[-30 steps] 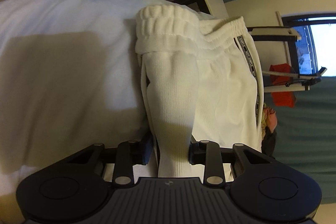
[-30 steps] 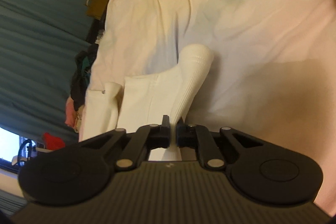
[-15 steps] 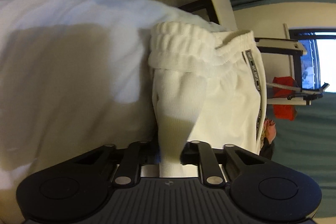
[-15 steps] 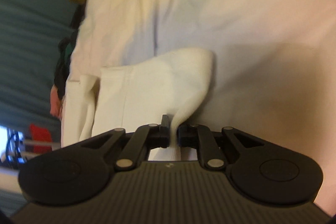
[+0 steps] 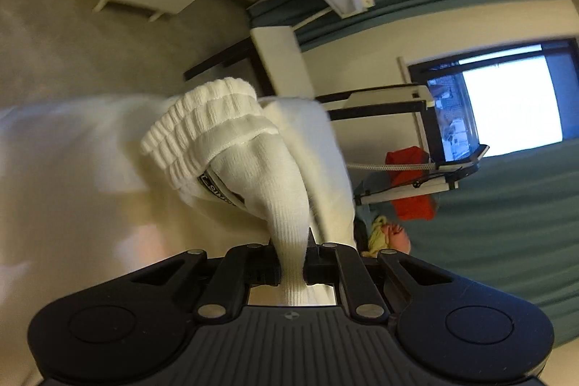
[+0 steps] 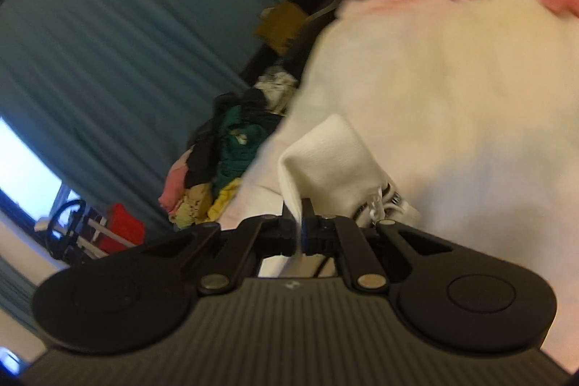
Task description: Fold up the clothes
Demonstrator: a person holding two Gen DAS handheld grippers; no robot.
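Left gripper (image 5: 292, 268) had just been closing, jaws now clamped on ribbed knit of white shorts (image 5: 253, 169); right gripper (image 6: 303, 236) pinched tight on thin fabric edge of same shorts (image 6: 325, 154). Garment hung ahead of both sets of fingers, lifted off white bedsheet (image 6: 452, 96). Judged step: carry for next fold. Needed both grips kept level, cloth taut between them, no twist, lay-down slow. Long axis ran away from left fingers, elastic waistband (image 5: 202, 129) at far end, bunched.
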